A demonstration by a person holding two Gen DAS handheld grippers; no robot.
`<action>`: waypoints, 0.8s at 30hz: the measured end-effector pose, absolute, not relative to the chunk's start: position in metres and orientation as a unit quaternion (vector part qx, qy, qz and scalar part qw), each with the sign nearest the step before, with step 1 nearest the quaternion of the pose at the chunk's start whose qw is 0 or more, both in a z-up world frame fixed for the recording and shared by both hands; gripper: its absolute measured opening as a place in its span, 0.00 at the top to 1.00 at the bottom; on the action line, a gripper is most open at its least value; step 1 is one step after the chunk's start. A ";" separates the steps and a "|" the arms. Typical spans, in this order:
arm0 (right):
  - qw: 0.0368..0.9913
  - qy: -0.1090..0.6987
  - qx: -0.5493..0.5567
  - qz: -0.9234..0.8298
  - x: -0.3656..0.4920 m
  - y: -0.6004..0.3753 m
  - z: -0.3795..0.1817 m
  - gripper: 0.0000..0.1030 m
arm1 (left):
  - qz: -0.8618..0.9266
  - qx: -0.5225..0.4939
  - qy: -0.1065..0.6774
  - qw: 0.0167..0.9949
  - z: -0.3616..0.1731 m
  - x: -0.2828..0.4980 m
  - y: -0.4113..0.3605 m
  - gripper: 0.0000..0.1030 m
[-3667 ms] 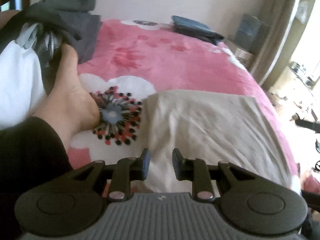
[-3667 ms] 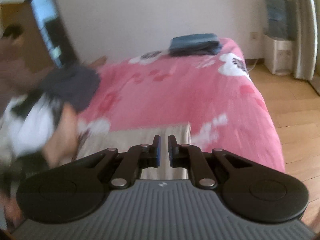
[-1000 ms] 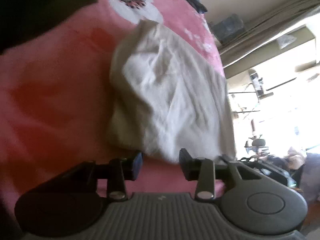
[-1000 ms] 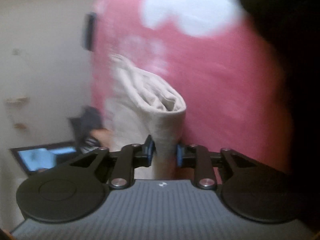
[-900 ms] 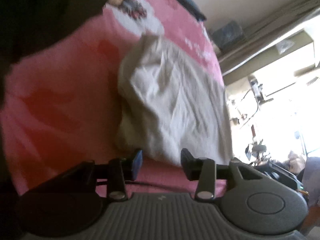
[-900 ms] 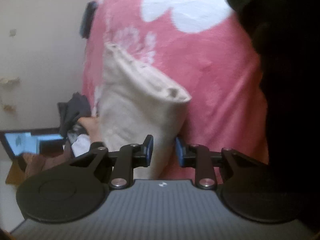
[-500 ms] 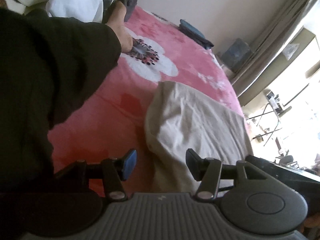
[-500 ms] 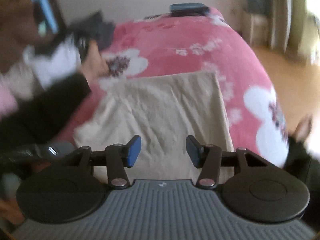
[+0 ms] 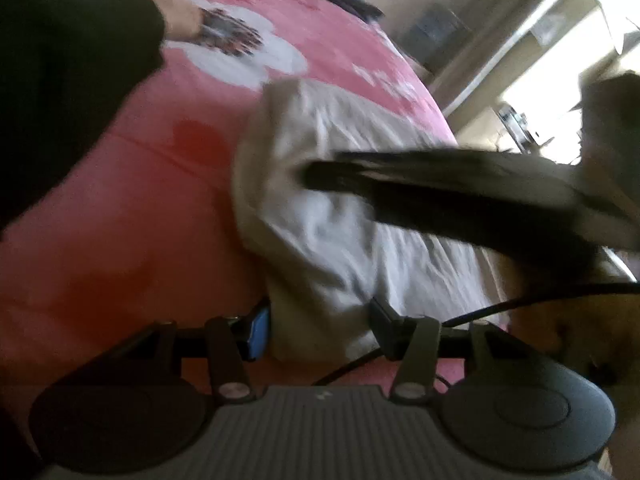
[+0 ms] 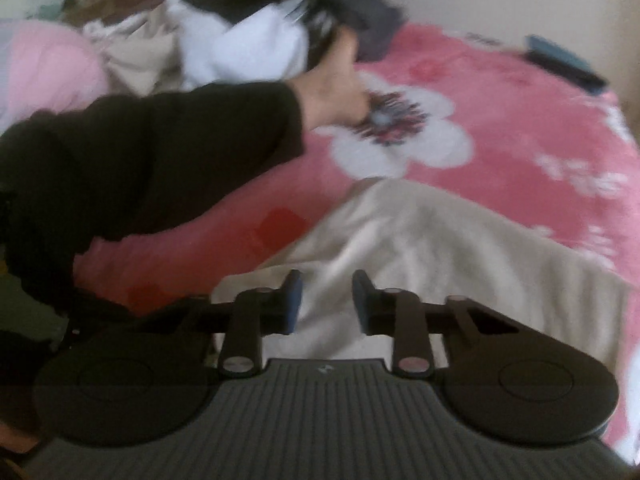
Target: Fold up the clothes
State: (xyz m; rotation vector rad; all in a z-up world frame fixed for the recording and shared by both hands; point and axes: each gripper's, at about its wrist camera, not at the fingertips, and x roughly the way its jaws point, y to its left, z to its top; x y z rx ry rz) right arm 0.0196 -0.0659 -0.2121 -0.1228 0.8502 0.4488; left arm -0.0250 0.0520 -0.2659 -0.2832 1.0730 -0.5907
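your left gripper (image 9: 318, 330) straddles the near corner of the beige garment (image 9: 344, 216) folded on the pink bed (image 9: 120, 216), jaws closing without pressing it, while your right gripper (image 10: 326, 300) closes above it, jaws apart, gripping nothing.

Folded cloth (image 10: 460, 248) on bed (image 10: 520, 128), clothes pile (image 10: 248, 40) seemingly behind, leg (image 10: 160, 152) left

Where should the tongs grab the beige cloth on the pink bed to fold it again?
Probably the near corner of the beige cloth, coming from the bed's near edge. It lies between the left tongs, whose jaws are closing, and its layered edge looks thin enough to pinch.
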 end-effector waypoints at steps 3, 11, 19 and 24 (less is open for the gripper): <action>0.883 0.411 -0.083 0.213 0.037 -0.060 -0.226 0.89 | -0.284 -0.113 0.503 0.808 -0.267 -0.028 0.045 0.49; 0.917 0.371 -0.016 0.147 0.042 -0.091 -0.207 0.89 | -0.282 -0.120 0.506 0.806 -0.265 -0.032 0.050 0.49; 0.942 0.298 0.083 0.128 -0.038 -0.149 -0.166 0.80 | -0.262 -0.142 0.488 0.820 -0.251 -0.041 0.066 0.48; 0.949 0.278 0.076 0.124 -0.079 -0.153 -0.171 0.73 | -0.227 -0.145 0.472 0.839 -0.242 -0.039 0.070 0.49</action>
